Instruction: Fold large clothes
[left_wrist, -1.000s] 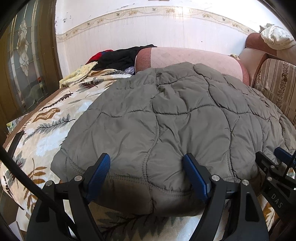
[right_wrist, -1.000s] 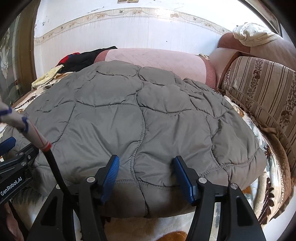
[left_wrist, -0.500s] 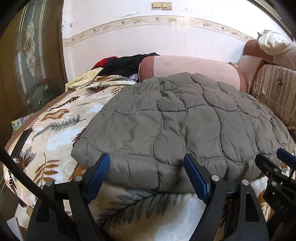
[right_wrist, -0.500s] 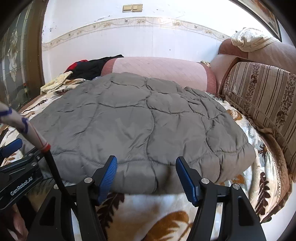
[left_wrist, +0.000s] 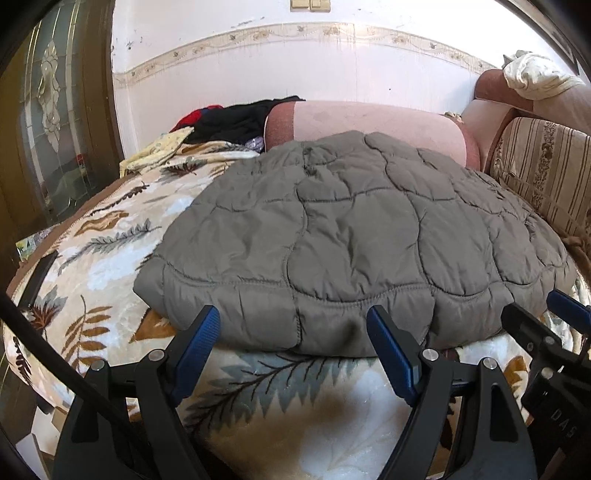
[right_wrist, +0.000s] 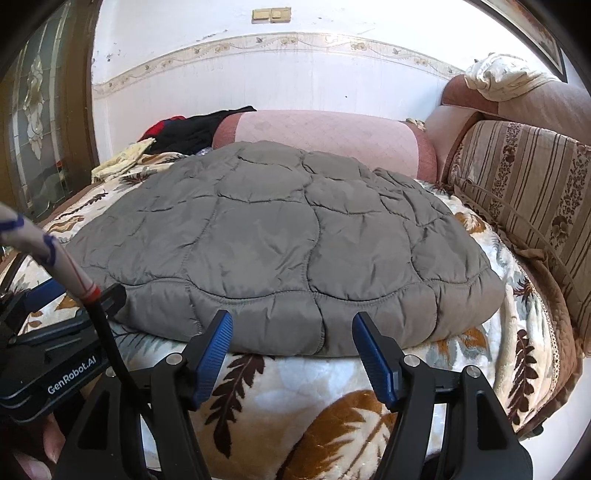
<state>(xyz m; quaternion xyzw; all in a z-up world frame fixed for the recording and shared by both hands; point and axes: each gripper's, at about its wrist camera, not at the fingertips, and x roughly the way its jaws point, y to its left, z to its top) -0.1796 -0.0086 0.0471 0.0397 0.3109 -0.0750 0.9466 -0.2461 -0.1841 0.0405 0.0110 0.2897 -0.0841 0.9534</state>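
Observation:
A grey quilted jacket (left_wrist: 351, 240) lies folded flat on a leaf-patterned blanket (left_wrist: 110, 251); it also shows in the right wrist view (right_wrist: 280, 243). My left gripper (left_wrist: 293, 325) is open and empty, just short of the jacket's near hem, fingers apart from the fabric. My right gripper (right_wrist: 291, 328) is open and empty at the same hem, further right. The right gripper shows at the right edge of the left wrist view (left_wrist: 554, 332), and the left gripper at the left edge of the right wrist view (right_wrist: 55, 332).
A pink bolster (left_wrist: 369, 122) lies behind the jacket by the white wall. Black and red clothes (left_wrist: 236, 118) are piled at the back left. A striped sofa back (right_wrist: 524, 177) runs along the right. A glazed wooden door (left_wrist: 48, 129) stands at left.
Both grippers have drawn back from the jacket's near hem toward the blanket's front edge. More blanket now shows between the fingers and the jacket. The jacket lies still.

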